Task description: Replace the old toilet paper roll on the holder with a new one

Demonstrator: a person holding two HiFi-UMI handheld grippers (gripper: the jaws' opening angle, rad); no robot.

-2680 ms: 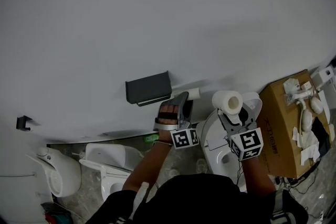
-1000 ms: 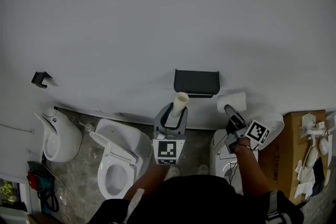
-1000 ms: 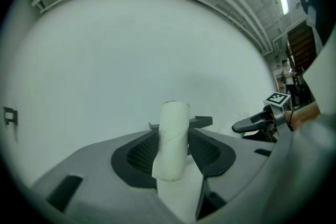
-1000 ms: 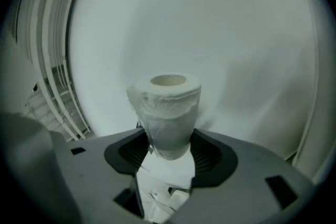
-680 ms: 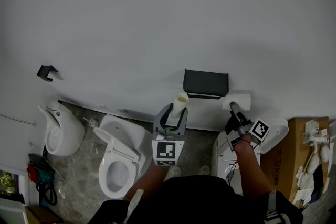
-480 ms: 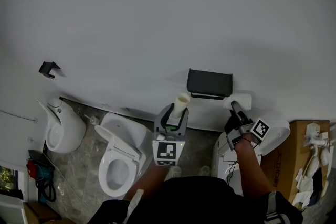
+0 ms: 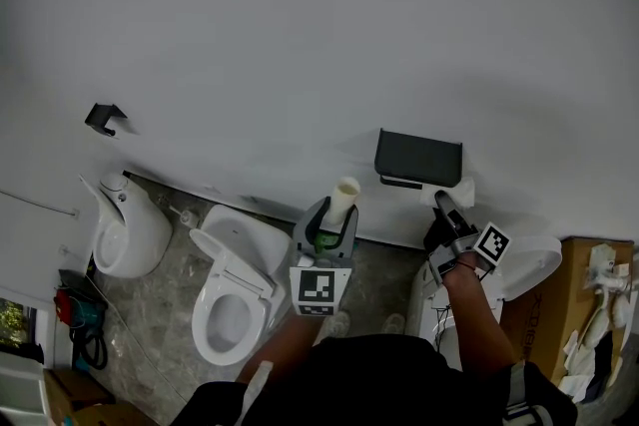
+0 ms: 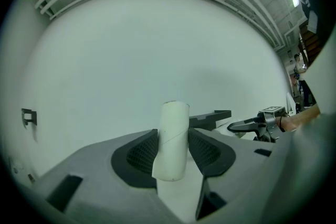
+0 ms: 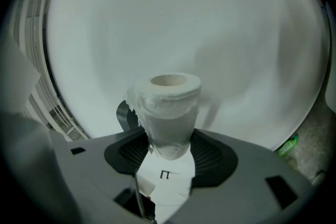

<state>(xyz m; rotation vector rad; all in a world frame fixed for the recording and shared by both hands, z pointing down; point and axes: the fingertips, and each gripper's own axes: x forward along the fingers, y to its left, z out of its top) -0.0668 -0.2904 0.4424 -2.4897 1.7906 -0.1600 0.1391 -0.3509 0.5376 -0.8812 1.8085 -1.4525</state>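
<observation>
Gripping the empty cardboard tube (image 8: 172,139) upright, the left gripper (image 7: 331,219) has its jaws drawn in narrowly on the tube's sides, at about 8 o'clock from the black wall holder (image 7: 419,158). The right gripper (image 7: 446,210) has wider-set jaws clamped on the new toilet paper roll (image 9: 168,110), just beside the holder at its 5 o'clock.

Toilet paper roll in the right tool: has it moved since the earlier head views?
Yes. Against the dark wall holder, the roll has shifted left, from well off its right side to just below its right end.
</observation>
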